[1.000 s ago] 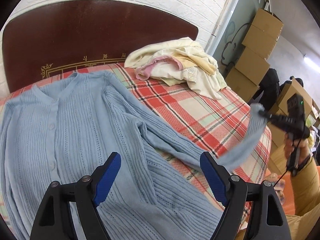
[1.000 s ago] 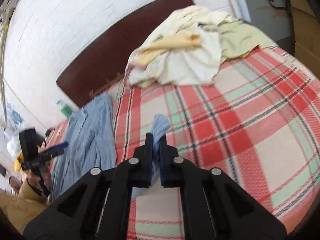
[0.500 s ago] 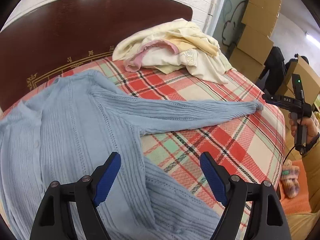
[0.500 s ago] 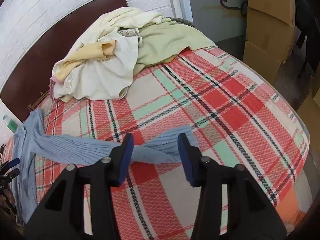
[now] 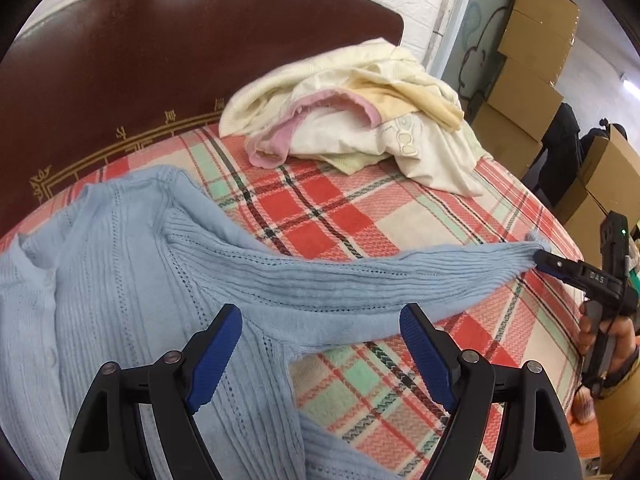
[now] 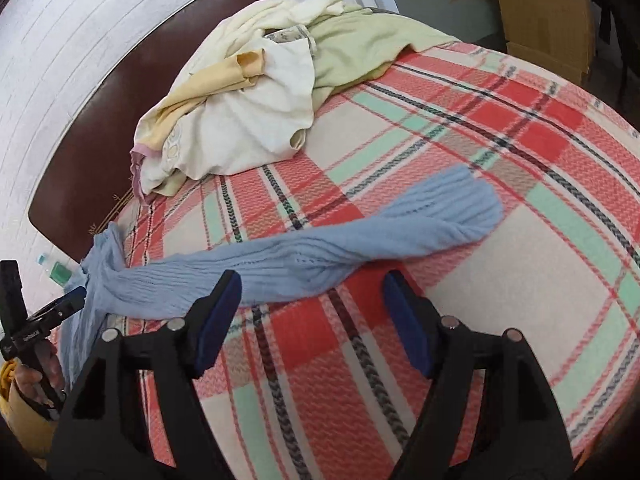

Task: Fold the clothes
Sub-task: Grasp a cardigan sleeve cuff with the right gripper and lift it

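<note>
A light blue knit cardigan lies flat on the plaid bed cover, collar toward the headboard. Its right sleeve stretches out across the cover to the right. My left gripper is open and empty, hovering over the cardigan's body near the armpit. The right gripper also shows in the left wrist view, at the sleeve cuff. In the right wrist view the sleeve lies flat and my right gripper is open just in front of it, holding nothing.
A heap of cream, yellow, pink and green clothes sits near the dark wooden headboard. Cardboard boxes stand beyond the bed's right edge. A green bottle stands by the headboard.
My right gripper let go of the sleeve cuff after laying the sleeve out flat to the right, then drew back a little. My left gripper stayed open and shifted slightly over the cardigan.
</note>
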The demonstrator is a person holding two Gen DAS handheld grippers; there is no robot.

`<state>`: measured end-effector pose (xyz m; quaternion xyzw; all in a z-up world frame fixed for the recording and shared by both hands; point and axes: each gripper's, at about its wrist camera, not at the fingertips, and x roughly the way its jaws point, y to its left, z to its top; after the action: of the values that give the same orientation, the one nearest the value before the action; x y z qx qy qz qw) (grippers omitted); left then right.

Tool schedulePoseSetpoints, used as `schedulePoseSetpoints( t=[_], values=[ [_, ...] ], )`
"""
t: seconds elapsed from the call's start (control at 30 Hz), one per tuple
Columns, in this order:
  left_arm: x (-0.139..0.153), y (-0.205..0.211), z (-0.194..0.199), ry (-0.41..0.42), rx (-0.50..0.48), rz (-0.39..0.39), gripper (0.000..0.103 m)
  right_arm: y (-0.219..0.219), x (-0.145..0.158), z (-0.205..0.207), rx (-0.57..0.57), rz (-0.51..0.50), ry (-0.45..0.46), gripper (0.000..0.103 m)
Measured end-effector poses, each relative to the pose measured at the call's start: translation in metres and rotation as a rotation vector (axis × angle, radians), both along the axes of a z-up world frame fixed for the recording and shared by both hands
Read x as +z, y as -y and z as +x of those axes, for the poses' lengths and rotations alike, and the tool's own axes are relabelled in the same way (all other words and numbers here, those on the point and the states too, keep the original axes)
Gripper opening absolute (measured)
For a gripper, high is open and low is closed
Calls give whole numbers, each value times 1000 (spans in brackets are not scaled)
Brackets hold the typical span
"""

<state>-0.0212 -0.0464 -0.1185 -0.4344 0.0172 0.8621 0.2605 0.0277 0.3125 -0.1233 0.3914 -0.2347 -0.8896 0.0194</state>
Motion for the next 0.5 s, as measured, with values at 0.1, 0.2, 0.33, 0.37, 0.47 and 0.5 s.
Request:
schedulePoseSetpoints(
  t=[0.1,0.2,0.33,0.37,0.47,0.5],
  values=[
    [-9,2,-6,18,16,3,83,0,-4,-18,-16,3,8,48],
    [-17,6,-11,42,32,18,83,-5,-6,-30,-12,-21,18,9],
    [-27,5,-18,70,29,26,83,-2,19,-32,8,-28,-46,8],
    [-29,4,-20,77,23,31,83,1,33,-30,21,-32,-83,8],
    [-33,-1,-28,102,14,61,83,18,79,-30,65,-13,-183,8],
    [-35,-3,-30,111,10,73,83,24,95,-31,85,-14,-214,8]
  ],
)
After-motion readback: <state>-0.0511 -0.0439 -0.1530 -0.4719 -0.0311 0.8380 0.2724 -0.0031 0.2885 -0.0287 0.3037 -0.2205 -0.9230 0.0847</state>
